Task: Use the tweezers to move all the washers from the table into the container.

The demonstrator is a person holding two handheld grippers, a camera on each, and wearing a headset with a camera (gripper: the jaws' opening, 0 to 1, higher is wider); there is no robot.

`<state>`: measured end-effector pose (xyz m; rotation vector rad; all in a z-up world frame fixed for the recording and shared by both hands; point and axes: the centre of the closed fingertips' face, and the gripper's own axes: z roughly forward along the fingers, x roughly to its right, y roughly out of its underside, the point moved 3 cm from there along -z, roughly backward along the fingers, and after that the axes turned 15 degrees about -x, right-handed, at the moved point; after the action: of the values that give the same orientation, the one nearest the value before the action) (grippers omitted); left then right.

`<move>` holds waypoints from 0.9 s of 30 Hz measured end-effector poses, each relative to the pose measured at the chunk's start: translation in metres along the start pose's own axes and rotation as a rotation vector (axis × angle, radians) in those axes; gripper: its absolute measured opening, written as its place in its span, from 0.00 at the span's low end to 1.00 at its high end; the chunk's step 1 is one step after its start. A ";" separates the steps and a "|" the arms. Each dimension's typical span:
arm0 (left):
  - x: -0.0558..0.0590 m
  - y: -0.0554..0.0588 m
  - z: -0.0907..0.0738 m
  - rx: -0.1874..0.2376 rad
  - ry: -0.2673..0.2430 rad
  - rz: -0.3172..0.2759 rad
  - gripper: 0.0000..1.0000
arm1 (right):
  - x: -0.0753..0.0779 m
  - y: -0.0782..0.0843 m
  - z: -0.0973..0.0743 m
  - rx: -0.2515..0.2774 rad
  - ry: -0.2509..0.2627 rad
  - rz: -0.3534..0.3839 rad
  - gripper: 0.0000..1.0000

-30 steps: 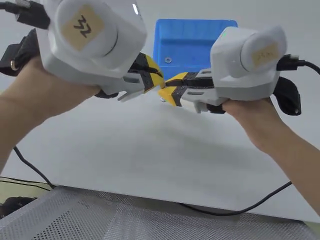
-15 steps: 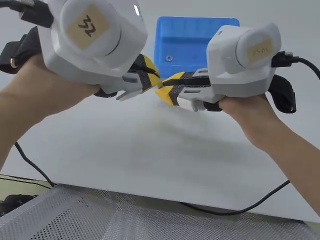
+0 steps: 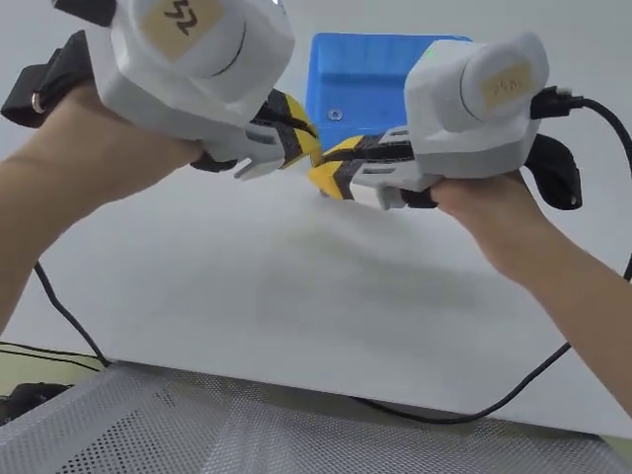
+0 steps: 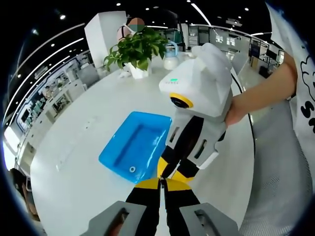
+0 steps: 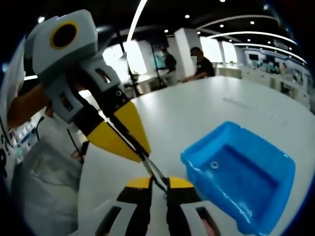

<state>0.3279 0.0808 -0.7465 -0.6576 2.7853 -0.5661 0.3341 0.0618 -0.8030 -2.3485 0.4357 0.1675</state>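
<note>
Both grippers are held up over the white table (image 3: 296,286), and their tips meet in the middle. The left gripper (image 3: 301,148) has its yellow jaws pressed tight together on the tweezers (image 5: 151,169). In the right gripper view, the thin metal tweezers stick out of the left gripper and run down to the right gripper (image 3: 331,170). The right gripper's jaws are also very close together. The other end of the tweezers sits between them, so it looks like both grippers are pinching the tweezers at once.

I cannot tell if the tweezers' own tips are open or pressed together. I also cannot tell if they are holding a washer, because that part is hidden between the jaws.

The blue container (image 3: 415,79) sits on the table just behind the grippers. One small washer (image 3: 336,116) lies inside it, near the front wall, so at least one washer is already done.

I cannot tell if more washers are left on the table, because the grippers cover part of it. It looks like the person is getting a good hold on the tweezers, and the picking up is still to come
</note>
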 end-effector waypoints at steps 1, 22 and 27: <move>0.000 -0.001 0.001 0.003 0.007 -0.001 0.00 | 0.000 0.000 -0.001 -0.003 0.000 0.000 0.07; 0.006 -0.023 -0.016 0.034 -0.015 0.071 0.00 | -0.008 -0.013 -0.024 0.031 0.058 -0.049 0.06; 0.003 -0.032 -0.027 0.055 -0.043 0.086 0.00 | -0.006 -0.022 -0.037 0.062 0.081 -0.064 0.06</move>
<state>0.3289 0.0617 -0.7090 -0.5292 2.7327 -0.6010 0.3367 0.0531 -0.7604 -2.3113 0.3983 0.0277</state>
